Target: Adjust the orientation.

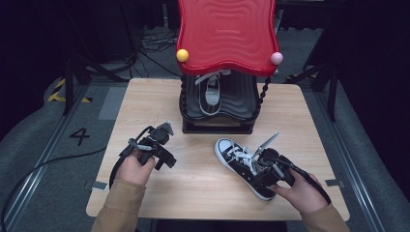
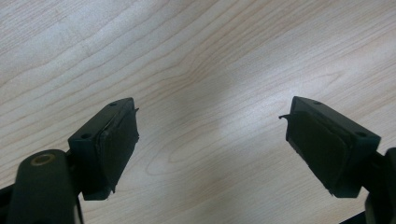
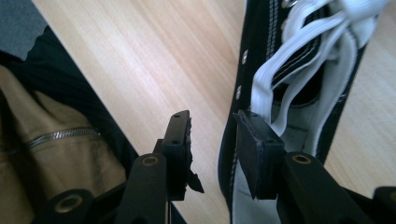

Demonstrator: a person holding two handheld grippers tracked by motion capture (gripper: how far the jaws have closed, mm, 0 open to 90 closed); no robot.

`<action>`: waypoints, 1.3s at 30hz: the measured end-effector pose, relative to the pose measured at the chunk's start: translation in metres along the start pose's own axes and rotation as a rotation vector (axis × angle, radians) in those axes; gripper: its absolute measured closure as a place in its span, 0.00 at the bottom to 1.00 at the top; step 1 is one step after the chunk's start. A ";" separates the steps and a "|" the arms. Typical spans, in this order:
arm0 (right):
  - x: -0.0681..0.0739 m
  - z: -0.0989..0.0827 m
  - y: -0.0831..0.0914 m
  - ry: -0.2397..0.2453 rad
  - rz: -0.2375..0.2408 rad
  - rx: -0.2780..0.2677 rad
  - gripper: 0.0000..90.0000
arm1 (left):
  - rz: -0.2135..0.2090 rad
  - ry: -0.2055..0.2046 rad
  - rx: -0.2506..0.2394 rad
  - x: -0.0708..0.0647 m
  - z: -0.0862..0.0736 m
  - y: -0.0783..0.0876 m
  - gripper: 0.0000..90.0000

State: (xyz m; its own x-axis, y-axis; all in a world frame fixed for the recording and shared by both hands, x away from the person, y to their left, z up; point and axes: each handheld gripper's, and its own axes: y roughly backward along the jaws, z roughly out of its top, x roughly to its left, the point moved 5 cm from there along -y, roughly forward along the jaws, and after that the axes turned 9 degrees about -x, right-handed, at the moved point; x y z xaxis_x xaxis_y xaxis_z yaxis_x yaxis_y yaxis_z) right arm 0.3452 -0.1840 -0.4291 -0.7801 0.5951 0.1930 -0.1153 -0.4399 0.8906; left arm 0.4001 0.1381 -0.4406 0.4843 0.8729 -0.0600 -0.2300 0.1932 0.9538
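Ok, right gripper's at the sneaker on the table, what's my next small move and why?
Probably close the right gripper on the sneaker's side wall. One jaw sits inside the opening by the laces, the other outside over the table, with a gap not yet pinched. The left gripper hangs open over bare wood, so it can't steady the shoe.

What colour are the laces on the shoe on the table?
White laces on the black shoe, clearest in the right gripper view.

Pale wood table [image 1: 159,96] on grey floor [image 1: 38,140]; dark surroundings; cables [image 1: 154,46] behind.
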 end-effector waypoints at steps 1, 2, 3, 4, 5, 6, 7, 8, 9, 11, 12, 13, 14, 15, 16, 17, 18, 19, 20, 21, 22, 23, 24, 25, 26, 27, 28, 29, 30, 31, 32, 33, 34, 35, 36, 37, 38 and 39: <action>-0.001 0.000 0.000 -0.002 -0.015 -0.003 0.71 | -0.003 -0.003 0.002 0.000 0.000 0.000 0.19; -0.001 0.000 0.000 -0.002 -0.015 -0.003 0.71 | -0.003 -0.003 0.002 0.000 0.000 0.000 0.19; -0.004 0.000 0.000 -0.010 -0.025 -0.011 0.71 | -0.002 -0.001 0.002 0.000 0.000 -0.001 0.19; -0.004 0.000 0.000 -0.010 -0.025 -0.011 0.69 | 0.000 0.000 0.003 0.000 0.000 -0.001 0.19; -0.006 0.001 0.000 -0.007 -0.026 -0.013 0.68 | -0.001 -0.001 0.004 -0.001 0.000 -0.001 0.19; -0.007 0.001 -0.002 -0.009 -0.028 -0.017 0.67 | -0.002 -0.004 0.007 -0.001 0.000 -0.001 0.19; -0.009 0.001 -0.004 -0.017 -0.033 -0.021 0.66 | 0.000 -0.002 0.006 -0.001 0.000 -0.002 0.19; -0.010 0.002 -0.007 -0.021 -0.036 -0.021 0.66 | 0.001 -0.004 0.007 -0.001 0.000 -0.002 0.19; -0.011 0.003 -0.014 -0.025 -0.029 -0.020 0.65 | 0.001 0.000 0.006 -0.001 0.000 -0.002 0.19; -0.010 0.004 -0.020 -0.023 -0.030 -0.016 0.65 | 0.000 0.000 0.007 -0.001 0.000 -0.002 0.19; -0.009 0.005 -0.024 -0.018 -0.029 -0.014 0.66 | -0.001 0.001 0.007 -0.001 0.000 -0.003 0.19; -0.008 0.005 -0.027 -0.012 -0.028 -0.009 0.66 | -0.004 0.000 0.007 0.000 0.000 -0.003 0.19; -0.008 0.006 -0.031 -0.005 -0.027 -0.004 0.66 | -0.004 0.000 0.007 0.000 0.000 -0.003 0.19; -0.008 0.007 -0.034 0.001 -0.037 0.000 0.67 | 0.001 0.009 0.003 0.001 0.000 -0.002 0.19; -0.008 0.008 -0.038 0.004 -0.041 0.005 0.68 | 0.003 0.013 0.001 0.002 -0.001 -0.002 0.19; -0.008 0.008 -0.041 0.004 -0.046 0.009 0.68 | 0.006 0.017 0.000 0.003 -0.001 -0.002 0.19; -0.008 0.008 -0.041 0.004 -0.046 0.009 0.68 | 0.006 0.017 0.000 0.003 -0.001 -0.002 0.19; -0.009 0.010 -0.047 0.003 -0.059 0.012 0.69 | 0.007 0.021 -0.002 0.005 -0.001 -0.002 0.19; -0.009 0.010 -0.047 0.003 -0.059 0.012 0.69 | 0.007 0.021 -0.002 0.005 -0.001 -0.002 0.19; -0.009 0.010 -0.050 0.006 -0.069 0.012 0.70 | 0.008 0.029 -0.005 0.005 -0.001 -0.002 0.19; -0.009 0.012 -0.051 0.003 -0.094 0.007 0.71 | 0.011 0.032 -0.007 0.006 -0.001 -0.001 0.19; -0.009 0.014 -0.050 0.001 -0.095 -0.014 0.71 | 0.018 0.031 -0.006 0.007 -0.001 -0.001 0.19; -0.008 0.015 -0.051 0.001 -0.097 -0.019 0.71 | 0.017 0.031 -0.004 0.007 -0.001 -0.001 0.19; -0.009 0.015 -0.050 0.005 -0.099 -0.016 0.72 | 0.016 0.031 -0.004 0.007 -0.002 -0.001 0.19; -0.009 0.015 -0.050 0.004 -0.102 -0.019 0.73 | 0.016 0.031 -0.004 0.007 -0.002 -0.001 0.19; -0.009 0.016 -0.050 0.004 -0.104 -0.024 0.75 | 0.015 0.038 -0.002 0.007 -0.002 -0.002 0.19; -0.009 0.016 -0.051 0.002 -0.108 -0.032 0.77 | 0.019 0.034 -0.001 0.008 -0.002 -0.002 0.19; -0.009 0.017 -0.051 0.000 -0.110 -0.035 0.79 | 0.017 0.035 0.000 0.008 -0.002 -0.003 0.19; -0.009 0.017 -0.051 0.000 -0.110 -0.035 0.79 | 0.017 0.035 0.000 0.008 -0.002 -0.003 0.19; -0.009 0.019 -0.052 0.002 -0.120 -0.034 0.81 | 0.017 0.035 0.001 0.007 -0.002 -0.003 0.19; -0.011 0.021 -0.055 0.007 -0.133 -0.052 0.81 | 0.018 0.032 0.003 0.007 -0.002 -0.004 0.19; -0.011 0.022 -0.058 0.003 -0.122 -0.052 0.82 | 0.018 0.030 0.008 0.007 -0.002 -0.004 0.19; -0.012 0.022 -0.062 -0.009 -0.131 -0.044 0.83 | 0.019 0.029 0.009 0.007 -0.002 -0.004 0.19; -0.013 0.023 -0.064 -0.011 -0.137 -0.049 0.83 | 0.019 0.028 0.009 0.007 -0.002 -0.004 0.19; -0.013 0.023 -0.064 -0.003 -0.138 -0.057 0.83 | 0.017 0.028 0.010 0.007 -0.002 -0.004 0.19; -0.013 0.024 -0.064 0.000 -0.141 -0.053 0.83 | 0.018 0.028 0.010 0.008 -0.002 -0.004 0.19; -0.013 0.024 -0.064 0.000 -0.143 -0.052 0.83 | 0.017 0.030 0.011 0.008 -0.002 -0.005 0.19; -0.012 0.024 -0.064 -0.002 -0.146 -0.053 0.83 | 0.015 0.030 0.013 0.008 -0.002 -0.005 0.19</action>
State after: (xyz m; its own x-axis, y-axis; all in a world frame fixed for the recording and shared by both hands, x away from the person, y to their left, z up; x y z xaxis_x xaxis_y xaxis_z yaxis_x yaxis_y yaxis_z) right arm 0.3771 -0.1468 -0.4785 -0.7514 0.6567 0.0642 -0.2595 -0.3836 0.8863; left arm 0.4034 0.1453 -0.4465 0.4553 0.8887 -0.0542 -0.2256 0.1741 0.9585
